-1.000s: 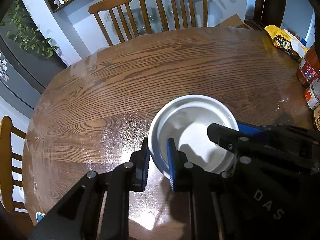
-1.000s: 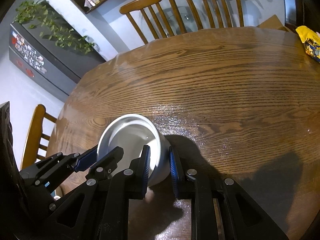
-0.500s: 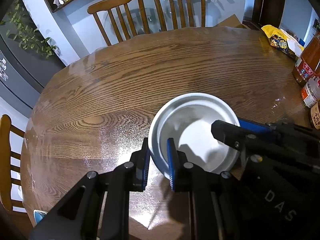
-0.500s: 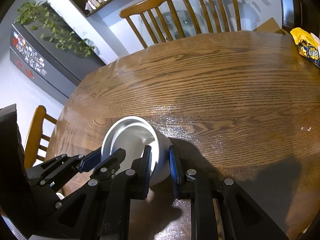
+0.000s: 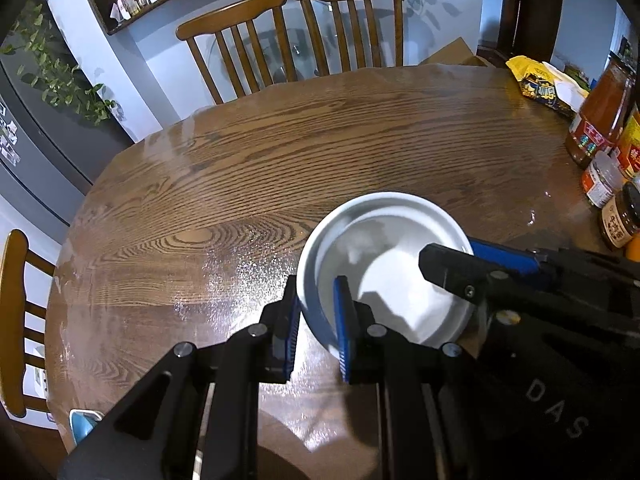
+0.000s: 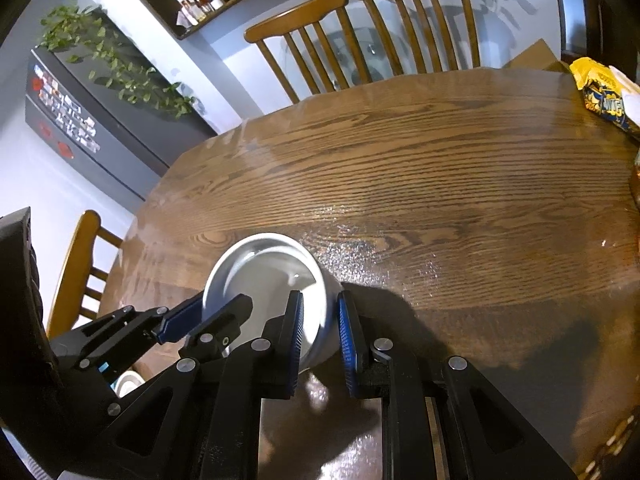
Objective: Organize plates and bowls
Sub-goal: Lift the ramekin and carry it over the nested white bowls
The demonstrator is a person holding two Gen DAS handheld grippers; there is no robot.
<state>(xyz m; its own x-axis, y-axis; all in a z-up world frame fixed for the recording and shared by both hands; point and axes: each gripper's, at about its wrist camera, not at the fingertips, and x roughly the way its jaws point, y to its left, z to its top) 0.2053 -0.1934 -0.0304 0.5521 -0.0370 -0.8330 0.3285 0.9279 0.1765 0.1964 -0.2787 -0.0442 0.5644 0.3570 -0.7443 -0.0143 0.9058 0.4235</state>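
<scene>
Left wrist view: white bowl (image 5: 384,264) over wooden table (image 5: 320,152); left gripper (image 5: 318,320) clamped narrow on its near-left rim, one pad inside, one outside. Right gripper (image 5: 476,268) grips the right rim. Jars (image 5: 600,120) and yellow packet (image 5: 540,86) at table's right edge.
Right wrist view: same bowl (image 6: 264,276) near the table's (image 6: 440,180) left end; right gripper (image 6: 320,332) pinches its right wall; left gripper (image 6: 208,312) holds the left rim; two chairs (image 6: 360,36) beyond
</scene>
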